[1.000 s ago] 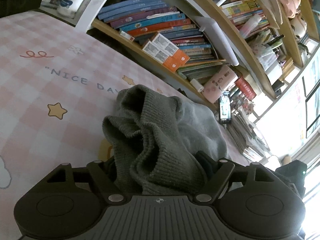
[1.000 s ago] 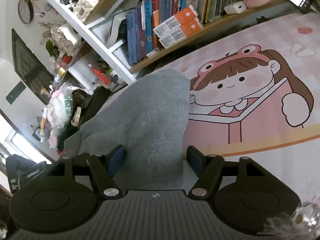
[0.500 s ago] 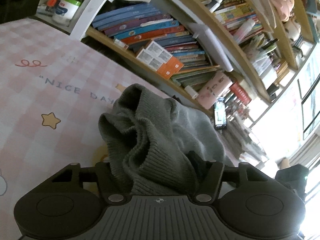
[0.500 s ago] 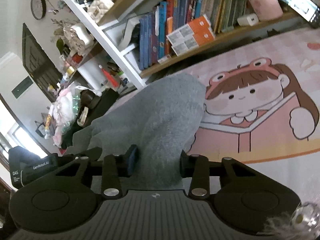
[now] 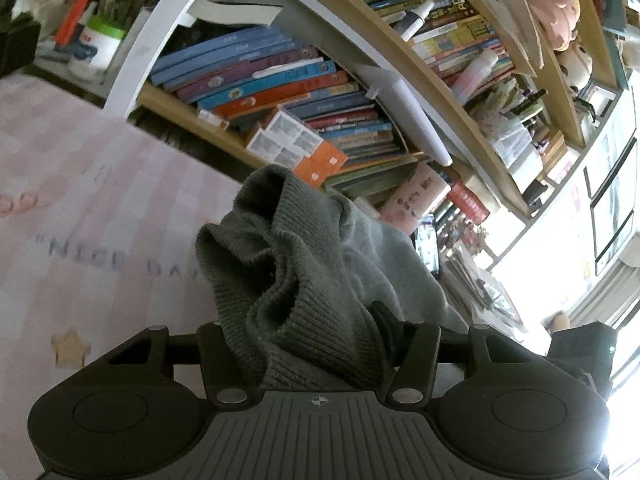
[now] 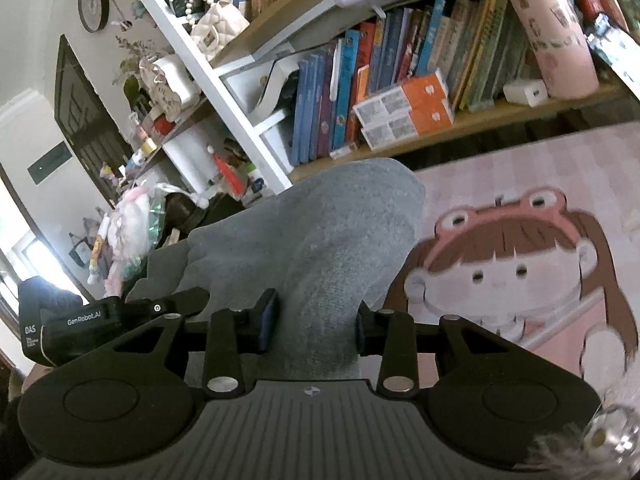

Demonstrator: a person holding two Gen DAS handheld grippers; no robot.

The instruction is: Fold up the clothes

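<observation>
Both tools are now lifting the grey sweater (image 5: 320, 280) higher off the desk (image 5: 100, 208). Left tool (image 5: 308, 344) is gripping bunched ribbed knit; right tool (image 6: 316, 328) is clenching smooth fabric, ready for folding

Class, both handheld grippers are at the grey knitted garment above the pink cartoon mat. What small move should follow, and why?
Probably draw the two grippers apart to pull the cloth taut. The left gripper pinches a bunched, ribbed part of the grey knitted garment, and the right gripper pinches a smoother part. The cloth between them hangs crumpled over the pink cartoon mat, so a fold would not lie clean.
</observation>
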